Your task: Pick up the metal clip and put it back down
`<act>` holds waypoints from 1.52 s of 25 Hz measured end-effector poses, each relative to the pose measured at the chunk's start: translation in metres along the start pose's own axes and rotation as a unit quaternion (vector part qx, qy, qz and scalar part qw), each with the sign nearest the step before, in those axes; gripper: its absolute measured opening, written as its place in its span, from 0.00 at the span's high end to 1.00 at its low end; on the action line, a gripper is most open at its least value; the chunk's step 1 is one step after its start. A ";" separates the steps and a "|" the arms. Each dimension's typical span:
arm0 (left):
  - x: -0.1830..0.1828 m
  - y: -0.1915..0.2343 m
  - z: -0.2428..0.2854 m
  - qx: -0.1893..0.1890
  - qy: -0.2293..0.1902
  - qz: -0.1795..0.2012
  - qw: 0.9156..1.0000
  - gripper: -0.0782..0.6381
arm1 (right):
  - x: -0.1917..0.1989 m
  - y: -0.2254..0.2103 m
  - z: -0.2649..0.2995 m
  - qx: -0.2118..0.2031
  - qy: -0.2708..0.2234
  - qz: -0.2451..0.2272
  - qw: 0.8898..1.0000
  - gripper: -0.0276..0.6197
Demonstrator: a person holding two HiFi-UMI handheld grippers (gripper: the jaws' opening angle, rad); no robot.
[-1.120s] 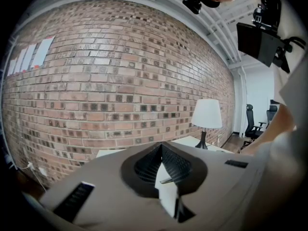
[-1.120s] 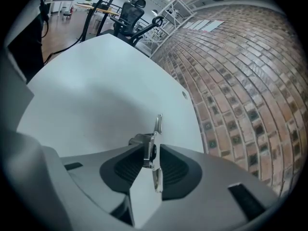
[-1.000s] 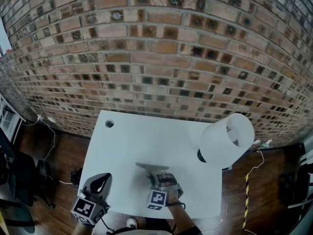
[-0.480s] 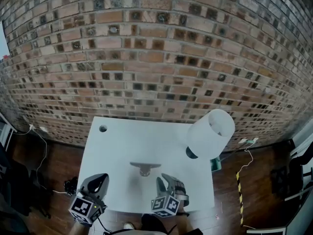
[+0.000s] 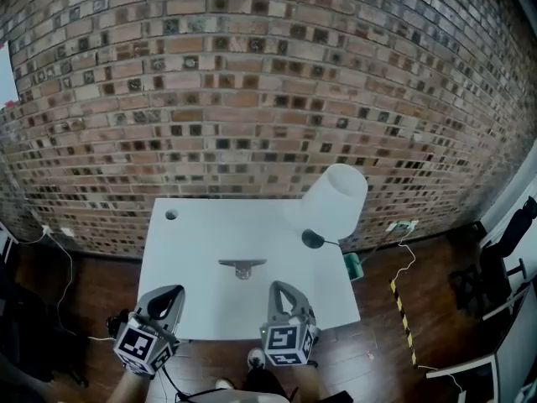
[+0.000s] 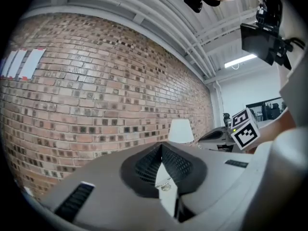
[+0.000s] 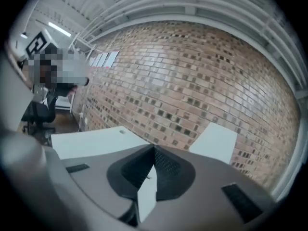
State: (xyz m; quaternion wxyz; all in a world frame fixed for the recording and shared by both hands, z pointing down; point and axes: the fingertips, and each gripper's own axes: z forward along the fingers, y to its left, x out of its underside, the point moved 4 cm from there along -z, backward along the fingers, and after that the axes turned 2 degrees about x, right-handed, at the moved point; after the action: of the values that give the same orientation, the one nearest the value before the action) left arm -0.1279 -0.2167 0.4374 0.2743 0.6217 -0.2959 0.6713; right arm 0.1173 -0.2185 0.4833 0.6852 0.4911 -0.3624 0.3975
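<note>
The metal clip lies flat on the white table, near the middle and a little toward the front. Neither gripper touches it. My right gripper hovers at the table's front edge, just right of and nearer than the clip, with its jaws shut and nothing between them. Over the front left corner, my left gripper is also shut and empty. In the left gripper view a small bit of the clip shows on the table beyond the jaws.
A white lamp shade leans over the table's back right, above its dark base. A cable hole sits at the back left corner. A brick wall runs behind, with wooden floor and cables around.
My right gripper has drawn back from the clip to the table's front edge and closed its jaws. The clip stays on the table. The left gripper has hardly moved.
</note>
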 end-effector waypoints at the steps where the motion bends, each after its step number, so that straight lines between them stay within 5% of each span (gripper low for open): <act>1: -0.004 -0.002 -0.005 0.000 -0.007 -0.002 1.000 0.89 | -0.007 -0.001 -0.009 0.000 -0.011 0.023 1.000 0.98; 7: -0.030 0.003 -0.028 -0.011 -0.039 0.010 0.999 0.89 | -0.048 -0.017 -0.042 -0.016 -0.075 0.178 0.981 0.98; 12: -0.042 0.000 -0.033 -0.030 -0.036 0.021 0.999 0.89 | -0.073 -0.028 -0.060 -0.053 -0.121 0.250 0.959 0.99; 17: -0.042 -0.014 -0.029 -0.044 -0.033 0.003 0.998 0.89 | -0.073 -0.043 -0.071 -0.068 -0.125 0.252 0.957 0.99; 38: -0.058 -0.060 -0.024 -0.038 -0.023 0.031 0.999 0.89 | -0.072 -0.054 -0.092 -0.106 -0.124 0.230 0.959 0.99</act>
State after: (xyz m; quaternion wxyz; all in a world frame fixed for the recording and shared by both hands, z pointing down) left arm -0.0952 -0.1586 0.3819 0.2698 0.6167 -0.3461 0.6535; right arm 0.1452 -0.1547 0.3748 0.5732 0.3640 -0.5878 0.4399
